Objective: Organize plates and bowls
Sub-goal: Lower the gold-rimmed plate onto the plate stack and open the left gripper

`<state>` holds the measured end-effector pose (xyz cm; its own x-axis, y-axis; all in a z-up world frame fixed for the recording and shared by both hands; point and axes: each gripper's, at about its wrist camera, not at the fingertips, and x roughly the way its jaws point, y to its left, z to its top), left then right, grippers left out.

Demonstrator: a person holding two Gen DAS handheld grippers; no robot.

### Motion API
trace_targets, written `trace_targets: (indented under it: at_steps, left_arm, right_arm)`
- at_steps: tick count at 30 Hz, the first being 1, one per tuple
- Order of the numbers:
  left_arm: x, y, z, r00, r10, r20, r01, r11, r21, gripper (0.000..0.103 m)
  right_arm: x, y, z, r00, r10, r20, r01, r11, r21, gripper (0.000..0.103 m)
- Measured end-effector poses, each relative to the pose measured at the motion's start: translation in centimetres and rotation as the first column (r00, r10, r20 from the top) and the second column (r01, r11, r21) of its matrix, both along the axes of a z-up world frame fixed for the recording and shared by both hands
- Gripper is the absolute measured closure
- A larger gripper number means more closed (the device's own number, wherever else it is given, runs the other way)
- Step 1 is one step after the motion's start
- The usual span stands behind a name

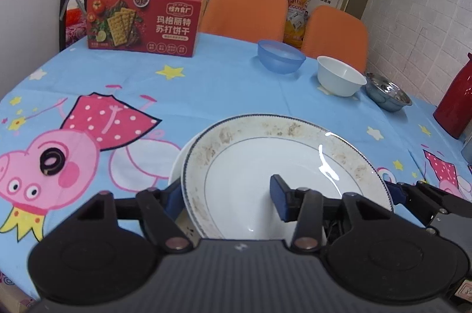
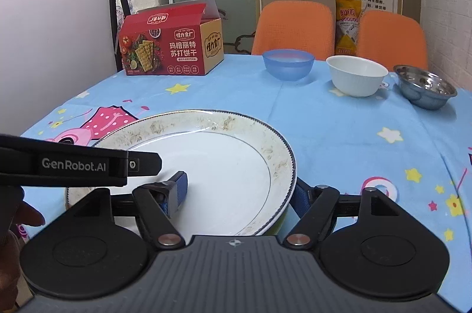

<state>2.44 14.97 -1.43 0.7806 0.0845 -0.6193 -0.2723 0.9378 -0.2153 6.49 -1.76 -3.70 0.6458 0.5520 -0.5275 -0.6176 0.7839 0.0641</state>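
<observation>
Plate (image 1: 283,165) rim sits between both grippers' spread fingers (image 2: 180,189).

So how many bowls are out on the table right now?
3, in a row at the far right: blue bowl leftmost, white bowl in the middle, steel bowl rightmost. None appears hidden.

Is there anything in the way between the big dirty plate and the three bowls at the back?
Nothing visible. Only bare blue cartoon tablecloth lies between the white blue-rimmed plate and the blue plastic bowl, white bowl and steel bowl. The red cracker box stands off to the left.
</observation>
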Motion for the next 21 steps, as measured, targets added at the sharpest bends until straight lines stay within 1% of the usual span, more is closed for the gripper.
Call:
trace_targets:
  at_steps: [1,2,3,5,6,8,10,11,12,13,15,17,21]
  left_arm:
    - [-0.1,0.1,-0.1,1.000,-0.004,0.008,0.004,1.000,-0.014,0.047]
    - [-0.1,0.2,-0.1,1.000,-0.007,0.012,0.008,0.999,-0.031,0.045]
    - [-0.2,0.3,-0.1,1.000,-0.007,0.013,0.008,0.999,-0.042,0.045]
    - [-0.4,0.8,0.0,1.000,-0.006,0.020,0.007,0.997,-0.072,0.043]
    - [-0.6,1.0,0.2,1.000,-0.002,0.028,0.005,0.996,-0.087,0.039]
    - [-1.1,1.4,0.7,0.999,0.014,0.050,-0.008,0.994,-0.105,0.037]
    - [-1.3,1.5,1.3,0.998,0.026,0.064,-0.020,0.995,-0.095,0.032]
    - [-1.4,1.4,1.6,0.997,0.042,0.067,-0.038,0.997,-0.067,0.030]
    - [-1.5,1.3,1.9,0.996,0.043,0.079,-0.039,0.998,-0.046,0.030]
    - [-1.6,1.3,2.1,0.996,0.035,0.087,-0.032,0.999,-0.040,0.030]
    - [-1.8,1.2,2.6,0.994,0.021,0.110,-0.015,0.998,-0.056,0.030]
    - [-1.9,0.8,3.1,0.992,0.008,0.128,-0.002,0.999,-0.045,0.030]
    - [-1.2,-0.3,3.5,0.992,-0.017,0.126,0.019,1.000,-0.018,0.030]
  right_arm:
    - [-0.1,0.1,0.0,1.000,0.003,0.007,-0.003,1.000,-0.007,0.000]
    - [-0.2,0.1,0.0,1.000,0.006,0.007,-0.006,1.000,-0.009,0.000]
    - [-0.1,0.0,0.0,1.000,0.011,0.002,-0.011,1.000,-0.002,0.000]
    - [0.1,-0.5,0.1,1.000,0.011,-0.015,-0.010,1.000,0.027,0.000]
    - [0.1,-0.8,0.2,1.000,0.001,-0.013,0.000,0.999,0.052,0.000]
    - [0.2,-1.5,0.8,0.999,-0.037,0.009,0.036,0.996,0.080,0.000]
    - [0.3,-1.9,1.2,0.998,-0.053,0.020,0.051,0.994,0.101,0.000]
    - [0.5,-2.1,1.3,0.998,-0.059,0.019,0.056,0.993,0.105,0.000]
    - [0.6,-2.3,1.3,0.998,-0.063,0.017,0.061,0.992,0.108,0.000]
    - [0.6,-2.3,1.1,0.998,-0.066,0.014,0.064,0.992,0.109,0.000]
    - [0.8,-2.5,0.9,0.998,-0.067,-0.001,0.067,0.992,0.111,0.000]
    - [1.0,-2.7,0.6,0.998,-0.067,-0.020,0.069,0.990,0.121,0.000]
    - [1.2,-3.5,0.7,0.997,-0.076,-0.027,0.079,0.987,0.136,0.000]
